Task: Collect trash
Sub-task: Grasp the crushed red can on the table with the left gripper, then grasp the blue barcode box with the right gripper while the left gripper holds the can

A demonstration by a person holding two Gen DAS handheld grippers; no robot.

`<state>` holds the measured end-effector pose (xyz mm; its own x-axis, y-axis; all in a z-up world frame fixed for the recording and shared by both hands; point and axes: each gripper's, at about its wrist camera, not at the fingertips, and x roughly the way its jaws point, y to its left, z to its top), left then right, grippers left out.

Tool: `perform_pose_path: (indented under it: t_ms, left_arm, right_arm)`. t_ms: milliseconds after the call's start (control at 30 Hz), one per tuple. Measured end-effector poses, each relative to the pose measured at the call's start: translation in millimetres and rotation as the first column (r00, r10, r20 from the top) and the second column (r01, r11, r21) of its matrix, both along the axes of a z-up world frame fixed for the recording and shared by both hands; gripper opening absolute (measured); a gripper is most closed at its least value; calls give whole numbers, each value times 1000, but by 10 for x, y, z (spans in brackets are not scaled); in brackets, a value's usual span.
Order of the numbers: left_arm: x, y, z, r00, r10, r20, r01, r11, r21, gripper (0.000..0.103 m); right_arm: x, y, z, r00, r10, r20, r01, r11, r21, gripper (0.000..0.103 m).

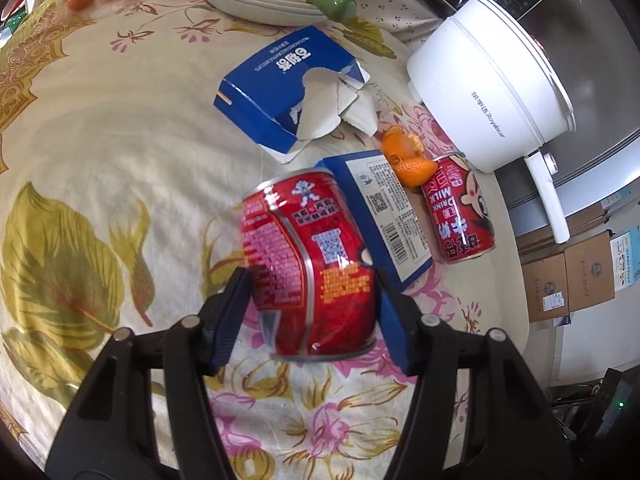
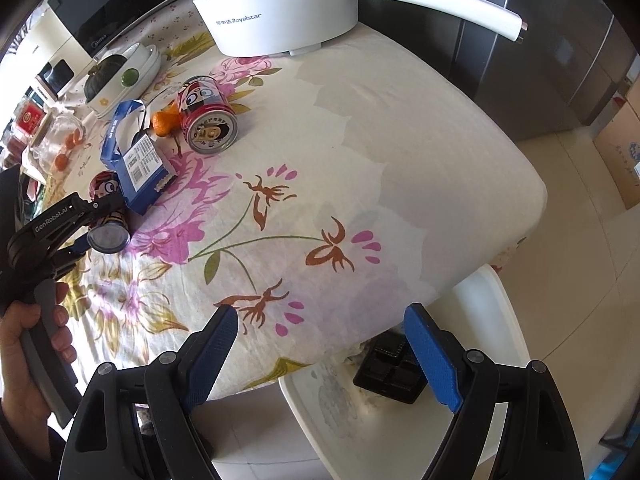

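My left gripper is clamped on a dented red milk-drink can over the floral tablecloth; my right gripper stands apart, holding nothing.

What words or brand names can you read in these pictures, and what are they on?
"Royalstar": white pot.
"DRINK MILK": far red can.
"GenRobot.AI": left gripper.
"Midea": black appliance.
Chinese characters on the blue boxes and the held can, plus their fine print: too small or blurred.
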<state>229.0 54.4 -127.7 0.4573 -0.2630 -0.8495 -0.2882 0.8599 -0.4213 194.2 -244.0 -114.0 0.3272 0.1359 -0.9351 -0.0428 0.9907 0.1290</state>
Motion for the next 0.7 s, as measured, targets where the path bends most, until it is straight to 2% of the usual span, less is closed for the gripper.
perform_pose_path:
  t_ms: [133,167,267,467,533,600,633,700]
  left_arm:
    - [-30,-22,136,998,-62,30,61,997,40,42]
    - [-42,-29,162,996,-84,29,82,995,54,41]
    - [-89,24,172,993,-121,12,120,991,54,40]
    - [-220,328,185,995,-91,-33,93,994,61,40]
    - [-258,418,199,996,-71,-48,75,992,99,40]
    - [-268,450,223,995,-68,-70,81,976,201,40]
    - [-269,475,222,994,-69,-80,85,972,219,41]
    - [-281,563,214,996,-46,-83,61,981,185,44]
  right_arm:
    - [2,-22,11,1000,-4,4,4,1000,-9,87]
    - [-1,-18,13,1000,-4,6,4,1000,-15,87]
    - [5,-15,11,1000,-10,5,10,1000,-22,87]
    - [15,97,8,1000,-12,0,12,1000,9,87]
    - [9,160,12,1000,-4,1,4,1000,19,87]
    - [1,217,15,1000,6,2,-6,1000,24,87]
    - [-4,240,14,1000,10,2,-10,1000,23,87]
    - [-8,279,12,1000,17,2,-17,1000,20,87]
